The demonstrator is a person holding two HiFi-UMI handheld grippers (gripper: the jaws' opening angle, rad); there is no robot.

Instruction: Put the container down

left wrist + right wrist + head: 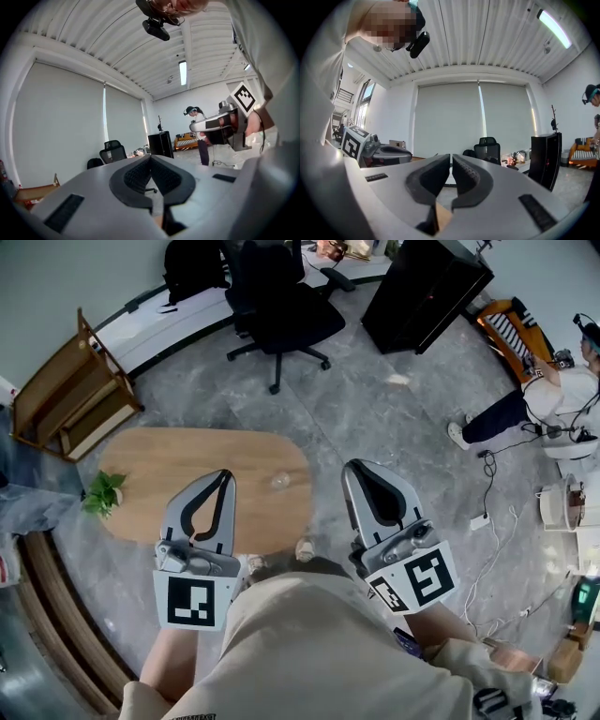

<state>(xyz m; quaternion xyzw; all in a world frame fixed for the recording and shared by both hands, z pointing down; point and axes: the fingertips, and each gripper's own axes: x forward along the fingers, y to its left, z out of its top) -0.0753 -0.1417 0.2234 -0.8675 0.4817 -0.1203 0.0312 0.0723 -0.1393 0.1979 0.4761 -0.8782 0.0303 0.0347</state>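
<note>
- Left gripper [225, 474] is held close in front of the person's chest, its jaws closed tip to tip with nothing between them
- Right gripper [361, 465] is held beside it at about the same height, its jaws drawn together with only a thin slit between the pads, and it carries nothing
- Each gripper's own view looks out across the room at window blinds and a ribbed ceiling rather than down at the table
- In the left gripper view the right gripper shows at the upper right, held in a hand [255, 124]
- From the head view, a small clear container [280, 481] sits on the wooden table [178, 460], near the table's right edge
- It lies below and between the two jaw tips in that view, touching neither gripper
- A small green plant [103, 493] stands at the table's left end, well apart from the container
- Beyond the table, a black office chair [281, 306] stands on the grey floor, with a black cabinet [427, 292] to its right
- A wooden shelf [66, 395] leans at the left of the room
- Another person [553, 395] sits at the far right, with a white cable [487, 559] trailing over the floor nearby
</note>
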